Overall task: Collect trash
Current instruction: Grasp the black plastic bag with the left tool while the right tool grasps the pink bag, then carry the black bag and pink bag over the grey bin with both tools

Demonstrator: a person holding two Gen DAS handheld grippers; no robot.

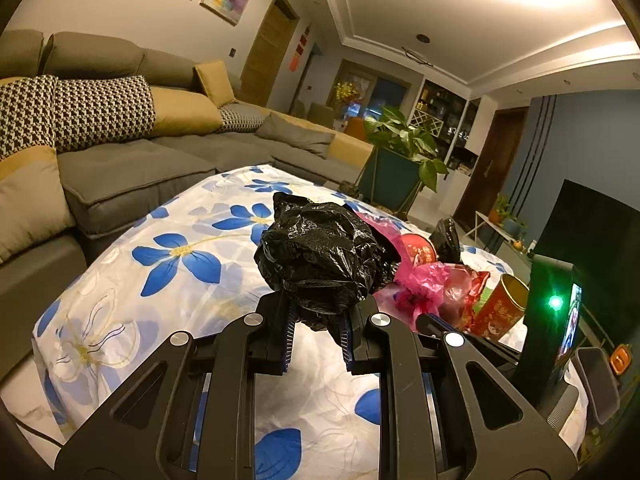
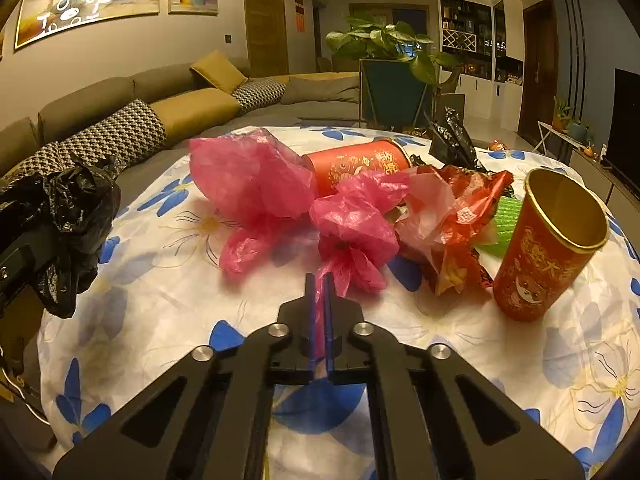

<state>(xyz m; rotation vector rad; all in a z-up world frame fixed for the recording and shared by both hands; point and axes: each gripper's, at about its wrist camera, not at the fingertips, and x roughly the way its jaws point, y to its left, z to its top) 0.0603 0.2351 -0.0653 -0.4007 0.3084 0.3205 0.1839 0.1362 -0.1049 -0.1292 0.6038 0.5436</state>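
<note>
left gripper point(image 1: 318, 322): clamped on a crumpled black plastic bag point(image 1: 324, 260), jaws part-way in with the bag bunched between the pads; bag held up off the tablecloth point(image 1: 160, 264). Same bag shows at the left edge of the right wrist view point(image 2: 76, 220).
right gripper point(image 2: 320, 292): jaws nearly together, pinching a thin tail of the pink plastic bag point(image 2: 352, 228); the rest of that bag lies on the cloth just ahead of the tips.
second pink bag point(image 2: 252, 184): bigger, crumpled, left of the pinched one, resting on the cloth and touching it at the middle.
lying can point(image 2: 360, 164): red with gold print, on its side behind the pink bags, open end to the right.
upright can point(image 2: 548, 248): red, gold inside, standing open-top at the right of the pile; seen at right in the left wrist view too point(image 1: 502, 306).
red wrapper point(image 2: 464, 216): crinkled red and clear film between the pinched pink bag and the upright can, touching the can's left side.
green item point(image 2: 506, 220): ribbed, bright green, partly under the wrapper; cannot tell what it is.
small black bag point(image 2: 454, 140): bunched, standing at the far side of the pile, behind the wrapper.
surface: white cloth with blue flowers over a table; all the loose trash sits in its far-right half.
background: grey sofa point(image 1: 132, 152) with cushions on the left, potted plant point(image 2: 388, 44) behind the table.
</note>
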